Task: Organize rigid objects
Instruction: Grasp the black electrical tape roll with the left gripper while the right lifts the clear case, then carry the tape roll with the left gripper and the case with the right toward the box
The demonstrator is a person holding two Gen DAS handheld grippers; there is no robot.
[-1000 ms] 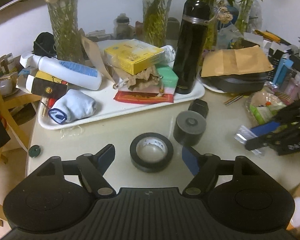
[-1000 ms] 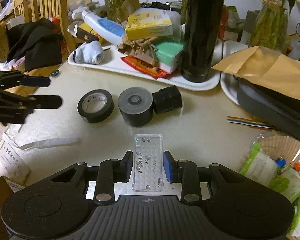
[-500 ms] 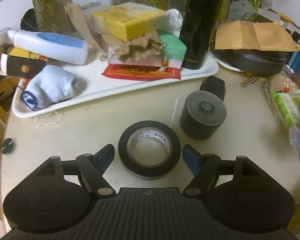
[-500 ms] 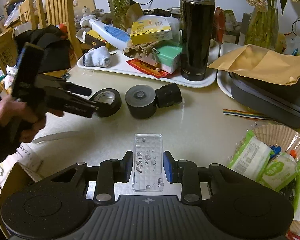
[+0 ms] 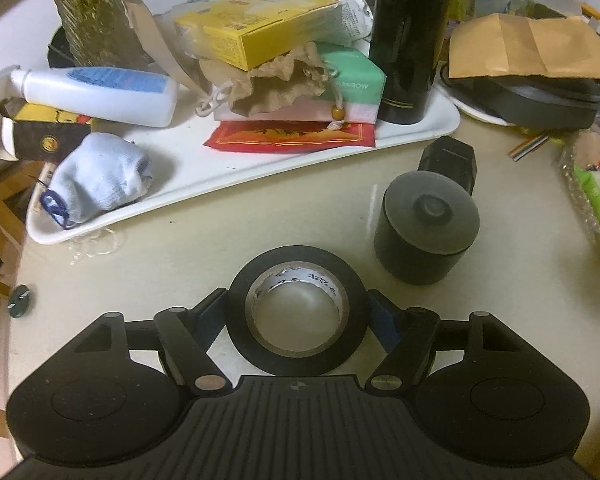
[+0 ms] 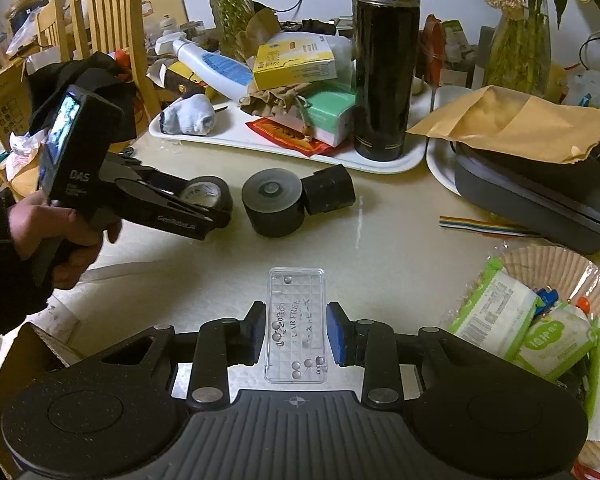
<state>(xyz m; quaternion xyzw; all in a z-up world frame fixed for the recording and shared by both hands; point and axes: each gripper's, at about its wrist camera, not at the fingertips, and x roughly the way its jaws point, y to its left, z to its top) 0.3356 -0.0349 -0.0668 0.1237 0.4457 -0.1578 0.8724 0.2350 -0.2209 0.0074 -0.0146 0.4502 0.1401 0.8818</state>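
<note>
bench (image 5: 260,224) crowded; white tray (image 5: 240,176) at far side, full. black tape roll (image 5: 296,312) lies flat, hole up, near edge, squarely between the left hand-held gripper (image 5: 296,320) fingers, spread wide, pads flanking it, contact unclear. right hand-held gripper (image 6: 296,336), narrow, clamps clear plastic case (image 6: 296,324), long axis pointing away.

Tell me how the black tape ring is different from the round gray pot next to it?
The tape roll has a big hole through its middle; the gray canister is capped by a lid with a small knob. The tape roll lies low and flat; the canister stands taller. Both are round, dark and sit on the table.
</note>
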